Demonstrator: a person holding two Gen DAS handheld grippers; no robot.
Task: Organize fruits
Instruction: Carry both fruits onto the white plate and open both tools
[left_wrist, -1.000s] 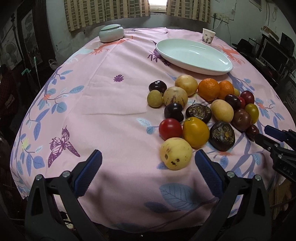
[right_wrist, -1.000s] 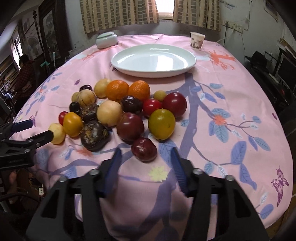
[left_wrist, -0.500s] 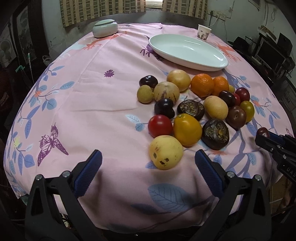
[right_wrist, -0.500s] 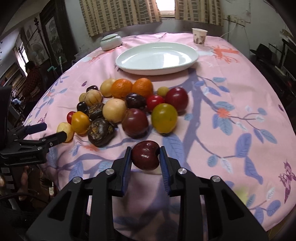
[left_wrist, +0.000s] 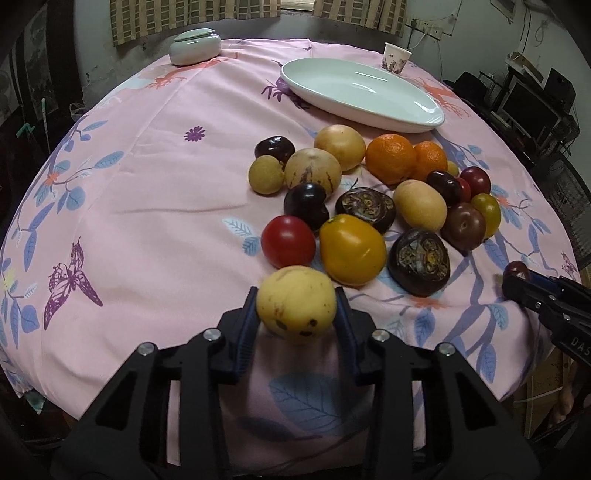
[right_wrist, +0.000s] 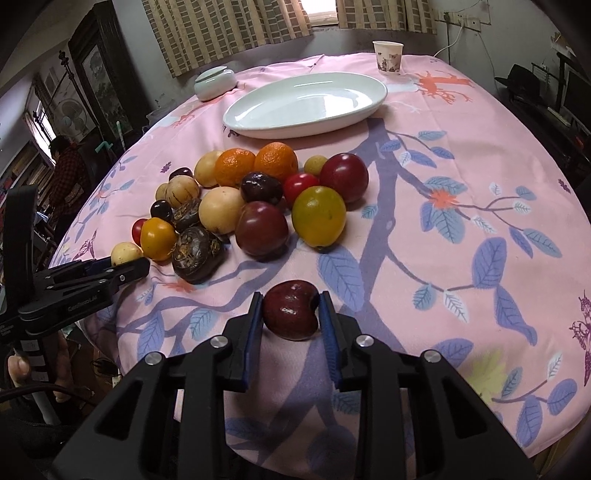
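The pale yellow fruit (left_wrist: 296, 303), a second ago lying free, is now being clamped by the closing left gripper (left_wrist: 296, 321), while the dark red fruit (right_wrist: 291, 309) is held clenched in the right gripper (right_wrist: 291, 314), so both are judged ready for the white plate (right_wrist: 373, 96).

The heap of fruit (right_wrist: 255, 199) fills the bench's (right_wrist: 461, 155) middle-left, blocking the near side of the white oval plate (right_wrist: 306, 101). Open cloth lies to its right and left. A paper cup (right_wrist: 388, 57) and lidded bowl (right_wrist: 215, 83) stand at the far edge.
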